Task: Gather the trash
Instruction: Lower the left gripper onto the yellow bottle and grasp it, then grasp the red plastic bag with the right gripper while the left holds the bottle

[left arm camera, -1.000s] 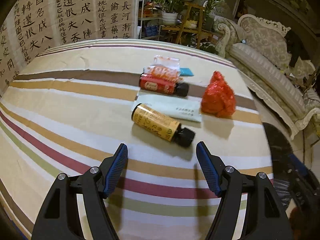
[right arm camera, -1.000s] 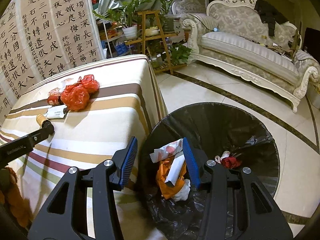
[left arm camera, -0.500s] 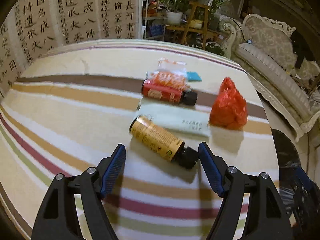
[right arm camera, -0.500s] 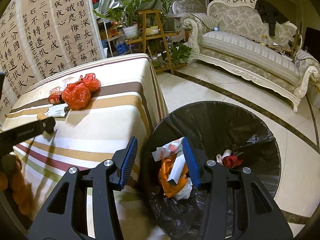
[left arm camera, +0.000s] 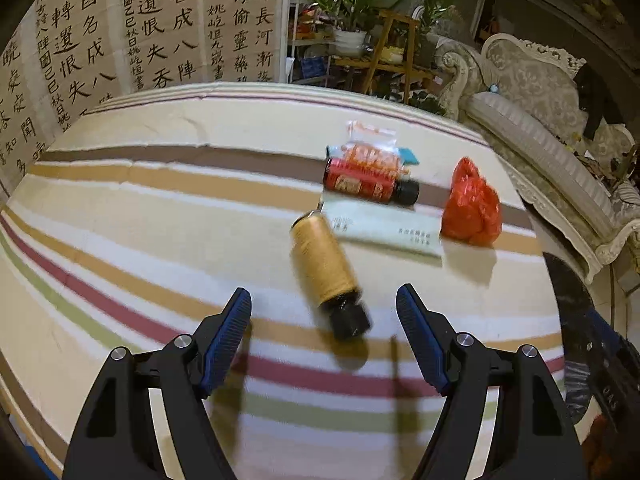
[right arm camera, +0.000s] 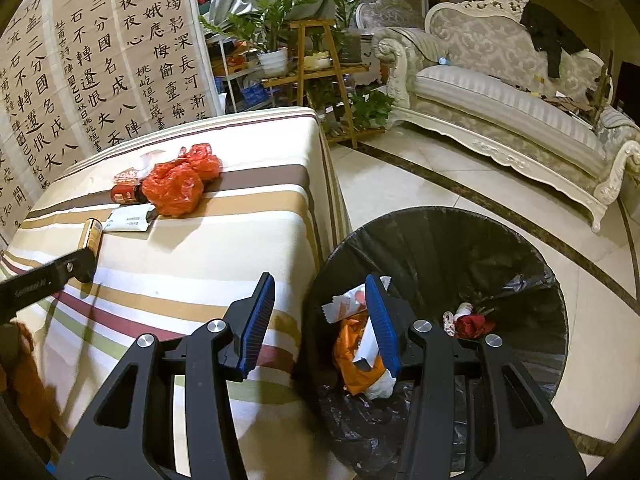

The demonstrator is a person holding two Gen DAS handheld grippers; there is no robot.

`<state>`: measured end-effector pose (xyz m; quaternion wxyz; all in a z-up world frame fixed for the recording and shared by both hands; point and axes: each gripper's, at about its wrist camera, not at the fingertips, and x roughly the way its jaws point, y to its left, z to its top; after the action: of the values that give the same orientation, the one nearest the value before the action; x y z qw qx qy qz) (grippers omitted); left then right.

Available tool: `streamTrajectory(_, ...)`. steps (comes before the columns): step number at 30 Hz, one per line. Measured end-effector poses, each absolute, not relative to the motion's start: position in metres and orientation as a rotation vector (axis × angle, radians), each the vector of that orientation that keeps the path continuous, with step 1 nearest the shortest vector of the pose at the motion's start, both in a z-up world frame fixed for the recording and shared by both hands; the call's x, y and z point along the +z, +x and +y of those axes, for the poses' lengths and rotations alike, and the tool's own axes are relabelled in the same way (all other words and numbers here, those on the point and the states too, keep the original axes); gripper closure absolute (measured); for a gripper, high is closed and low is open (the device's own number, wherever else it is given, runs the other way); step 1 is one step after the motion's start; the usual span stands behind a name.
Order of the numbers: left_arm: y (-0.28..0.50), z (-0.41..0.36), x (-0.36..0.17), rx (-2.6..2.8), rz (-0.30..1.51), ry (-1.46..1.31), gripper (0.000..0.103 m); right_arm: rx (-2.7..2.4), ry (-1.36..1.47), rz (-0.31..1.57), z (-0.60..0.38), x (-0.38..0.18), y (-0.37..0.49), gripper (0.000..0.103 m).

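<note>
Left wrist view
Left gripper: the left gripper (left arm camera: 324, 308) hangs over the striped tablecloth (left arm camera: 160, 216) with its blue-padded jaws spread wide and nothing between them.
Yellow bottle: the yellow-labelled bottle with a black cap (left arm camera: 326, 272) lies on its side on the cloth, its cap end pointing into the gap between the jaws and touching neither pad; it is motion-blurred, so its label cannot be read.
Paper packet: a flat pale green paper packet (left arm camera: 384, 232) lies just behind the yellow bottle.
Red bottle: a red-labelled bottle with a black cap (left arm camera: 368, 186) lies on its side behind the packet, with a clear orange-printed wrapper (left arm camera: 370, 148) against its far side.
Red bag: a crumpled red plastic bag (left arm camera: 472, 210) sits right of the packet, near the cloth's right edge.
Cut off: the black bin is only a dark sliver at the right edge.

Right wrist view
Right gripper: the right gripper (right arm camera: 320, 316) is open and empty, hovering over the near rim of the black-lined round trash bin (right arm camera: 520, 248) beside the table.
Bin contents: an orange wrapper (right arm camera: 352, 352) and white paper scraps lie inside, partly hidden by the right finger; a small red scrap (right arm camera: 470, 324) lies farther right.
Table trash: the red bag (right arm camera: 176, 186), red bottle (right arm camera: 124, 194), packet (right arm camera: 128, 220) and yellow bottle (right arm camera: 92, 234) lie on the table left of the bin.
Hidden: a black finger of the left gripper (right arm camera: 48, 276) covers the yellow bottle's cap end.
</note>
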<state>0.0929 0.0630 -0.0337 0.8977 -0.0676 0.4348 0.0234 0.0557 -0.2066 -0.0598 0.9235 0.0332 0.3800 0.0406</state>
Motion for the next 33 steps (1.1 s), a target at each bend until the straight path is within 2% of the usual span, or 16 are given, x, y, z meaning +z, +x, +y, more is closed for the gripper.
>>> streamTrajectory(2,0.097,0.062,-0.034,0.043,0.894,-0.129,0.038,0.087,0.065,0.777,-0.205,-0.057,0.056,0.057)
streamTrajectory(4,0.100,0.063,-0.038,0.026,0.911,-0.129,0.051,0.091,0.060,0.773,-0.203,-0.054,0.057,0.057)
streamTrajectory(6,0.101,0.064,-0.039,0.023,0.907,-0.115,0.061,0.099,0.051,0.769,-0.198,-0.051,0.058,0.057)
streamTrajectory(7,0.101,0.064,-0.039,0.015,0.906,-0.105,0.072,0.106,0.046,0.768,-0.194,-0.050,0.059,0.057)
streamTrajectory(9,0.100,0.064,-0.039,0.002,0.902,-0.092,0.077,0.117,0.041,0.769,-0.189,-0.048,0.062,0.057)
streamTrajectory(15,0.095,0.069,-0.040,-0.016,0.888,-0.071,0.077,0.154,0.021,0.760,-0.166,-0.038,0.074,0.056)
streamTrajectory(17,0.094,0.074,-0.039,-0.012,0.883,-0.077,0.077,0.171,0.018,0.758,-0.156,-0.035,0.080,0.049)
streamTrajectory(24,0.090,0.093,-0.033,0.032,0.849,-0.064,0.077,0.224,0.010,0.756,-0.120,-0.025,0.112,0.047)
streamTrajectory(26,0.091,0.100,-0.033,0.051,0.841,-0.062,0.077,0.233,0.015,0.761,-0.111,-0.024,0.122,0.040)
streamTrajectory(33,0.097,0.118,-0.030,0.094,0.824,-0.063,0.077,0.223,0.009,0.824,-0.093,-0.038,0.159,0.037)
